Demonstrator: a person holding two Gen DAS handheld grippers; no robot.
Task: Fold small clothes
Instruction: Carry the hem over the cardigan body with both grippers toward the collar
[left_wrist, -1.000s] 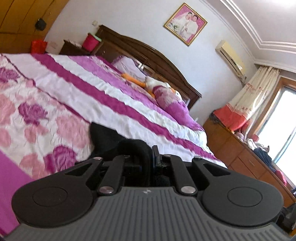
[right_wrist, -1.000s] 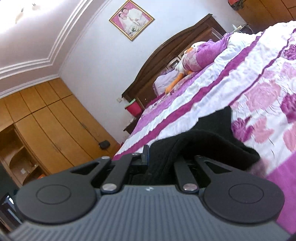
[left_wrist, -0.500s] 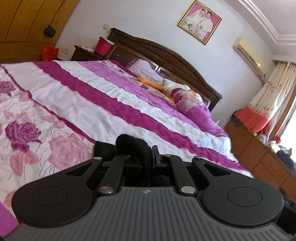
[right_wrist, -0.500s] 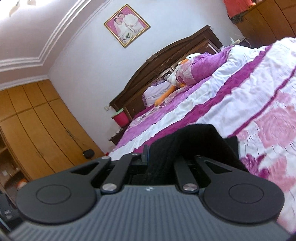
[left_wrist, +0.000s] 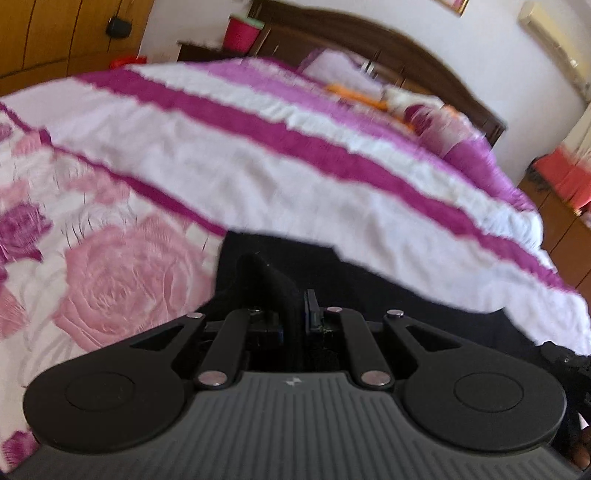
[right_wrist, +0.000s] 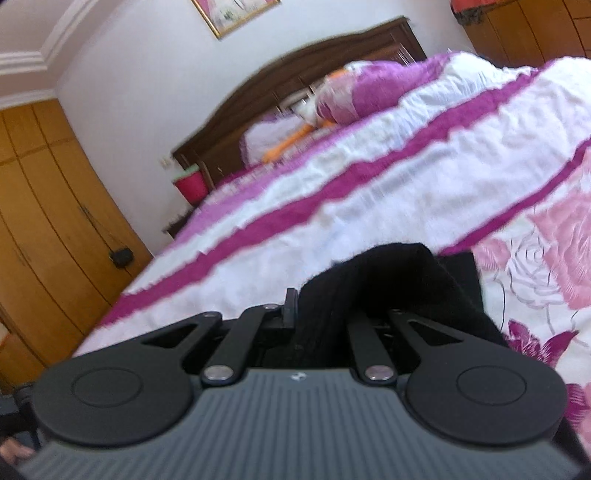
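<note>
Both tools, left tool and right tool, are clamped on the black garment; it looks soft, light and floppy, best gripped at edges, over the bed.

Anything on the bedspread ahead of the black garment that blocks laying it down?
Nothing visible. Both tools, left and right, are shut on the black garment, and the bedspread just beyond it is bare; the pillows sit far off by the headboard.

No legible text, brand name or number appears in either wrist view; a small pale emblem on each gripper body is too small to read.
</note>
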